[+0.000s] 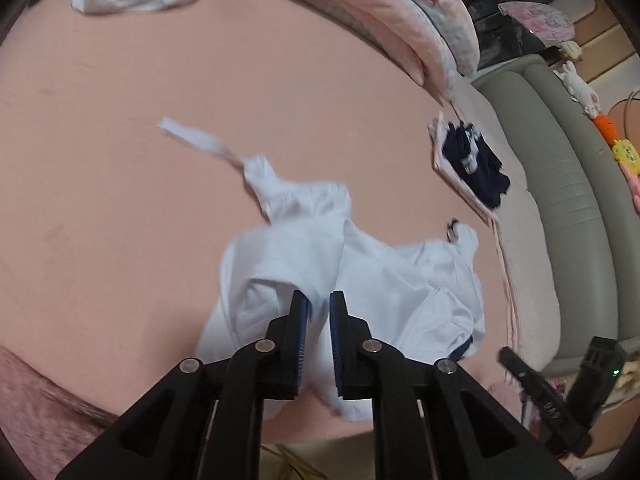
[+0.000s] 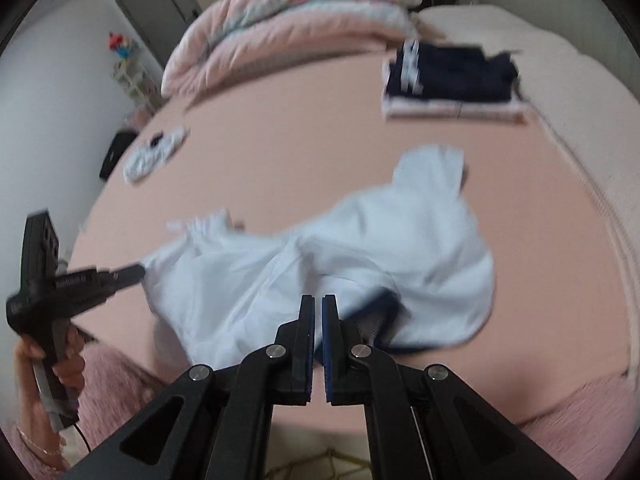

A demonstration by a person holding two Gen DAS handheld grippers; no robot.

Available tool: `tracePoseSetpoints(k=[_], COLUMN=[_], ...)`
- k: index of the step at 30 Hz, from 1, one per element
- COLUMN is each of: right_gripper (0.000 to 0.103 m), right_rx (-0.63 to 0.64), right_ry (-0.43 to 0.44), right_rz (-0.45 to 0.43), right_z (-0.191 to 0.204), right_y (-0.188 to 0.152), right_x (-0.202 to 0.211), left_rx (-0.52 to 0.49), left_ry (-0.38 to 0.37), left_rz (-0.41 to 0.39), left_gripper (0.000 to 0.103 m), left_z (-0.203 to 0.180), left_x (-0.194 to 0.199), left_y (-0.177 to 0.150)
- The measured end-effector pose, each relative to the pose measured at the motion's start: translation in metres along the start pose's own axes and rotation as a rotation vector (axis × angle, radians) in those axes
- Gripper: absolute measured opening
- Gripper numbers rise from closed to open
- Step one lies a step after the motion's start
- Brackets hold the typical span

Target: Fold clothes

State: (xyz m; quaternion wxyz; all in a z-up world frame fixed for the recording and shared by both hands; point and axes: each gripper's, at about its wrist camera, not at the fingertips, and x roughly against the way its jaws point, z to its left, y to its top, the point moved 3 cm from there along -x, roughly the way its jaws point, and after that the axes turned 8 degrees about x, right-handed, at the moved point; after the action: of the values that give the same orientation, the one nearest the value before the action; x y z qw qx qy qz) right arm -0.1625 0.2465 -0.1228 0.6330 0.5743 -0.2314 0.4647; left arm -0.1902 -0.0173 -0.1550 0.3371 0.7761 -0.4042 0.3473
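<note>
A crumpled white garment point(image 1: 360, 264) with navy trim lies on the pink bed sheet point(image 1: 120, 160), and a white strap trails from it to the upper left. My left gripper point(image 1: 318, 300) is shut on a fold at its near left side, with white cloth filling the narrow gap between the pads. In the right wrist view the same garment point(image 2: 320, 256) spreads ahead. My right gripper point(image 2: 319, 304) is shut on its near edge by the navy trim. The left gripper point(image 2: 136, 274) shows there at the garment's left edge, held by a hand point(image 2: 68, 364).
A folded stack with a navy piece on top point(image 2: 452, 76) sits at the far right of the bed. Another crumpled white garment point(image 2: 154, 152) lies far left. A rolled pink quilt point(image 2: 288, 12) lines the back. A grey padded bed edge point(image 1: 560, 180) with plush toys runs along the right.
</note>
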Motion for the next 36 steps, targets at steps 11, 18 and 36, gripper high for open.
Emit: tracePoseSetpoints(k=[11,18,36], right_gripper=[0.049,0.041,0.007], right_rx=[-0.035,0.012,-0.184], right_ry=[0.113,0.175,-0.091], right_rz=[0.113,0.182,-0.056], right_z=[0.001,0.038,-0.098], right_y=[-0.035,-0.043,-0.013], right_x=[-0.031,-0.09,0.024], left_rx=[-0.102,-0.122,0.099], left_ry=[-0.038,-0.005,-0.266], left_rz=[0.142,0.118,0.187], left_gripper=[0.053,0.032,0.051], left_z=[-0.005,-0.001,0.02], left_x=[-0.021,-0.028,-0.021], left_y=[-0.06,-0.062,-0.065])
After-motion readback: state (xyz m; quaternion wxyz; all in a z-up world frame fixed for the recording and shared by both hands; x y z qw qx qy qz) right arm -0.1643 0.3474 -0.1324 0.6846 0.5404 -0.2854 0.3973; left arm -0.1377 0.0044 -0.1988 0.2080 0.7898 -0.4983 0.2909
